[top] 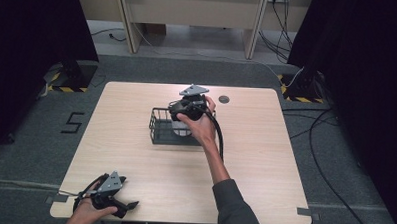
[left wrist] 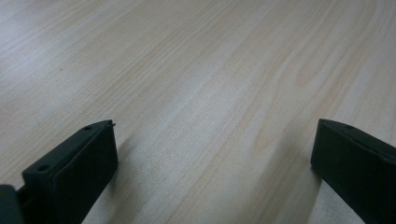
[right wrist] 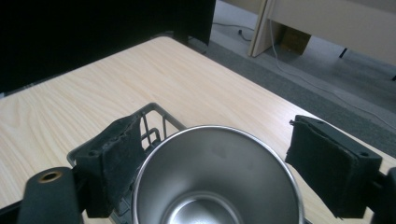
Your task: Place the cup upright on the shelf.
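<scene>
**Steel cup straddled over the wire basket**

The shiny round stainless-steel cup [right wrist: 217,179] is seen in the black wire-mesh basket [top: 161,125], near the middle of the pale wood-grain desk [top: 265,159]. The right gripper [top: 189,109] is held over the basket's right end, with its black padded fingers [right wrist: 114,154] set either side of the cup's rim. The left finger is right against the rim; on the other side a gap is left, so the cup is straddled, not clamped, with the fingers parted.

The basket's wire wall is found just behind the left finger, close enough to crowd it. The gripper's black cable [top: 219,138] is draped back along the forearm.

Down at the near left corner, the left gripper [top: 114,201] is held low over bare wood, fingers [left wrist: 79,168] spread wide with nothing between them, close to the desk's front edge.

A small dark round grommet [top: 224,99] is spotted behind the basket. Plenty of free desk is left to the right and in front of the basket.
</scene>
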`<state>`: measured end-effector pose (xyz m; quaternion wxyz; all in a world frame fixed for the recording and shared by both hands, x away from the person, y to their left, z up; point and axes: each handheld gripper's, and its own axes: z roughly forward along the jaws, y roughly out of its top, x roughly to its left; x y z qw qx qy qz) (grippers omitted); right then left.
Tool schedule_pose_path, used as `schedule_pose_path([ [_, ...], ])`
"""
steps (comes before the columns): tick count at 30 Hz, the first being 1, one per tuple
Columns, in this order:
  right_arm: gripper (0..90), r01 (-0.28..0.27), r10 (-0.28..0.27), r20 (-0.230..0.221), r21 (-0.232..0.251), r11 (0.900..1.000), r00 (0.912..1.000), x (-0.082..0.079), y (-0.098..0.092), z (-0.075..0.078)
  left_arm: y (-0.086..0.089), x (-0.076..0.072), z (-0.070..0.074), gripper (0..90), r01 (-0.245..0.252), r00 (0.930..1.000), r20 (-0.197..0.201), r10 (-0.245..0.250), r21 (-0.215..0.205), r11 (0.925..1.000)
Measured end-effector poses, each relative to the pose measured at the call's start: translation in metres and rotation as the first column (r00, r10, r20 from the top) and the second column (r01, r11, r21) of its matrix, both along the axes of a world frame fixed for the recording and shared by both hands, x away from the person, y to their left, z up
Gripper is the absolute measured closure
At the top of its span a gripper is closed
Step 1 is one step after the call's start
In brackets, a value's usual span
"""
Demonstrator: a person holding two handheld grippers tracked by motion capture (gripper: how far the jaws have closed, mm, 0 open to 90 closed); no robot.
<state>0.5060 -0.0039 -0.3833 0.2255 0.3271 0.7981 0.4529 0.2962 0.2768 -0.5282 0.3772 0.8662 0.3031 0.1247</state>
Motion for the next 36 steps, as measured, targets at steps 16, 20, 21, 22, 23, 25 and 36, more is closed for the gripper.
schedule_pose_path([
  [16, 15.0, -0.031, 0.029, 0.027, 0.087, 0.996, 0.9992, -0.031, -0.031, 0.012, 0.000, 0.000, 0.000, 0.0, -0.002, 1.0000, 0.003, 0.002, -0.002, 1.0000],
  [20, 15.0, -0.039, 0.036, 0.029, 0.086, 0.996, 0.9989, -0.039, -0.039, 0.011, 0.000, 0.000, 0.000, 0.0, -0.002, 1.0000, 0.001, 0.002, -0.003, 1.0000],
  [21, 15.0, -0.039, 0.037, 0.027, 0.088, 0.995, 0.9990, -0.041, -0.041, 0.011, 0.000, 0.000, 0.000, 0.0, -0.003, 1.0000, 0.001, 0.003, -0.003, 1.0000],
  [22, 15.0, -0.042, 0.039, 0.031, 0.089, 0.995, 0.9987, -0.043, -0.043, 0.010, 0.000, 0.000, 0.000, 0.0, -0.003, 1.0000, 0.001, 0.003, -0.003, 1.0000],
  [23, 15.1, -0.042, 0.039, 0.029, 0.093, 0.995, 0.9988, -0.046, -0.044, 0.009, 0.000, 0.000, 0.000, 0.0, -0.003, 1.0000, 0.001, 0.003, -0.003, 1.0000],
  [25, 15.0, -0.045, 0.043, 0.025, 0.090, 0.995, 0.9988, -0.050, -0.048, 0.008, 0.000, 0.000, 0.000, 0.0, -0.003, 1.0000, 0.002, 0.003, -0.003, 1.0000],
  [36, 15.1, -0.052, 0.048, 0.036, 0.119, 0.992, 0.9982, -0.069, -0.065, 0.003, 0.000, 0.000, 0.000, 0.0, -0.004, 1.0000, 0.002, 0.004, -0.003, 1.0000],
])
